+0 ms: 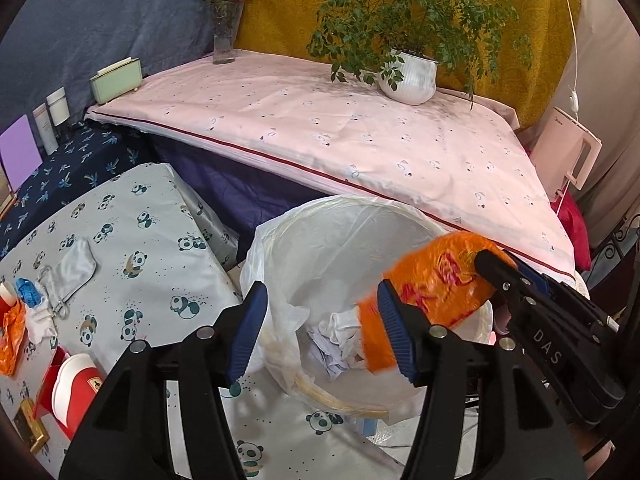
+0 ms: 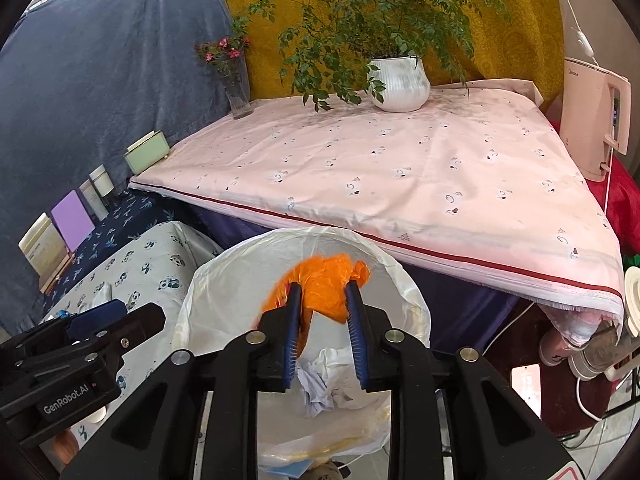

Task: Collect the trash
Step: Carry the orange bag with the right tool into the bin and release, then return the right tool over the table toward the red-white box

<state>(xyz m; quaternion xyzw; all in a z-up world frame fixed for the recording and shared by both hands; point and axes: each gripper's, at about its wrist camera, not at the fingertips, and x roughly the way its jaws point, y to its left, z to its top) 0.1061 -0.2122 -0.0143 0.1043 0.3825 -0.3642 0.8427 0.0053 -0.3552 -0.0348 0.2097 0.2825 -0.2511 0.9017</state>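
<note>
From my left wrist camera I see the left gripper (image 1: pixel 322 330) with its ribbed blue pads spread wide, nothing pressed between them — they hang over the bin (image 1: pixel 360 308), a round tub lined with a thin, crinkly white plastic bag. Crumpled white paper (image 1: pixel 334 342) lies at the bottom. The orange wrapper (image 1: pixel 432 280), glossy film with red print, sits against my right-hand pad and reaches across to the right gripper (image 1: pixel 486 270), whose black jaw tip meets its far end. On the panda-print cloth (image 1: pixel 132 248) to the left lie a soft grey pouch (image 1: pixel 74 270) and another orange scrap (image 1: pixel 12 336).

From the right wrist camera, the right gripper (image 2: pixel 322 312) has its fingers part-way open with the orange wrapper (image 2: pixel 324 288) bunched between them above the bin (image 2: pixel 224 300); I can't tell whether the pads actually press it, as the film is motion-blurred. The left gripper (image 2: pixel 120 316) shows at the left edge, beside the liner's rim.
</note>
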